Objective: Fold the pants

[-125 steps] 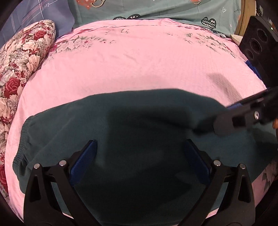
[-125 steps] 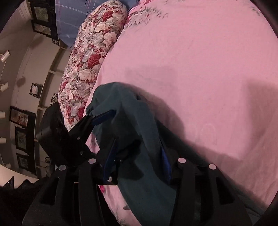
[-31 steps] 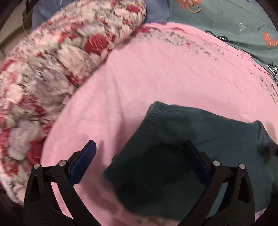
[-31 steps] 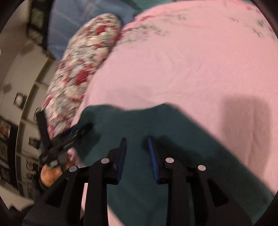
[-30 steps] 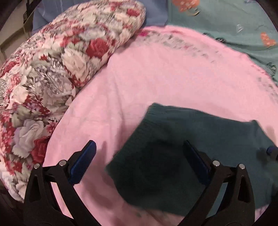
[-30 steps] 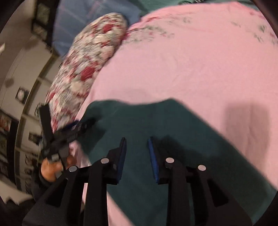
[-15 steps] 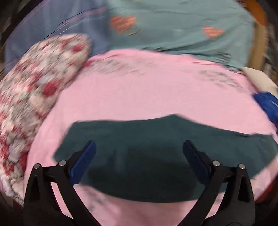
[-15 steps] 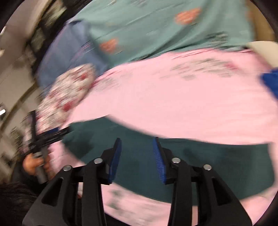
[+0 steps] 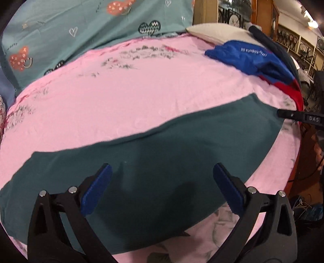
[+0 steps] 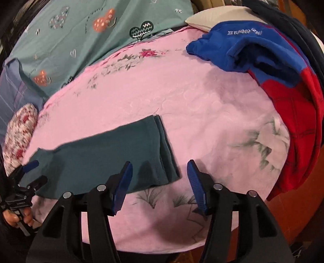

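One pants (image 9: 162, 161), two wide-jawed grippers (image 9: 162, 190) (image 10: 159, 185).

Bed was covered in a pink sheet (image 9: 125, 85) with a faint floral print. Teal heart-print bedding (image 10: 85, 30) ran along the far side, with a blue plaid pillow (image 10: 10, 93) and a red-floral cushion (image 10: 18, 129) at left. Blue-and-red garment pile (image 10: 273, 66) plus a cream pillow (image 10: 220, 16) sat at right. Wooden shelving (image 9: 287, 30) stood behind, with a ceiling spot (image 9: 312, 23) lit.
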